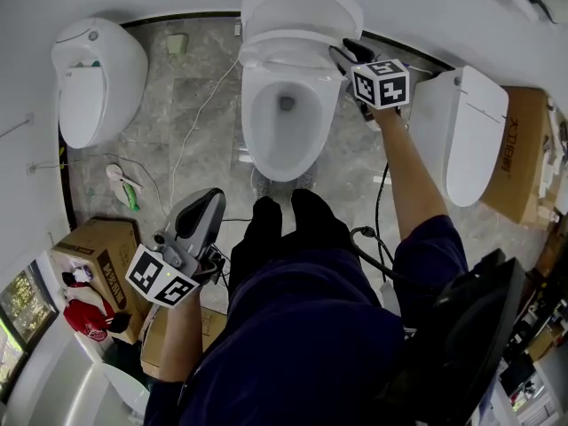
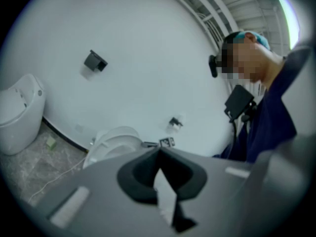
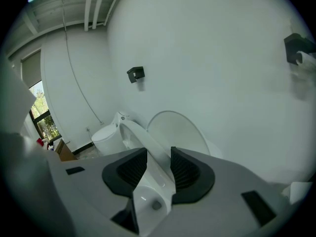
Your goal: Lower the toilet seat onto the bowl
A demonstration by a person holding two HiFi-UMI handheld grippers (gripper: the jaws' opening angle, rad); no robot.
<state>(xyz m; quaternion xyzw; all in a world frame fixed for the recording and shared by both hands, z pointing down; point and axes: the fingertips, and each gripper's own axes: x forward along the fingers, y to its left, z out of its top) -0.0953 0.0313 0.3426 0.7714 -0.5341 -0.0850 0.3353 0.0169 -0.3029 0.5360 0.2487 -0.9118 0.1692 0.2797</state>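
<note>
Clearly the lowering step was under way. The right gripper (image 1: pixel 344 54) was pinching the right-hand rim of the toilet seat (image 1: pixel 282 48). In the right gripper view the seat's (image 3: pixel 141 138) white edge ran between the two ribbed pads (image 3: pixel 134 168), which pressed on it from either side. The seat stood tilted, partway between the raised lid (image 1: pixel 302 5) against the wall and the bowl (image 1: pixel 252 140) below, so it was not yet down. The left gripper (image 1: pixel 211 201) hung low beside the person's left leg, well apart from the toilet. Its jaws were pressed together with nothing between them (image 2: pixel 159 151).

By my judgement, the next move called for swinging the pinched rim forward and down in an arc about the rear hinge. The descent would need to be slow enough that the seat met the bowl's rim without slamming, and the pads would let go only afterwards.
</note>
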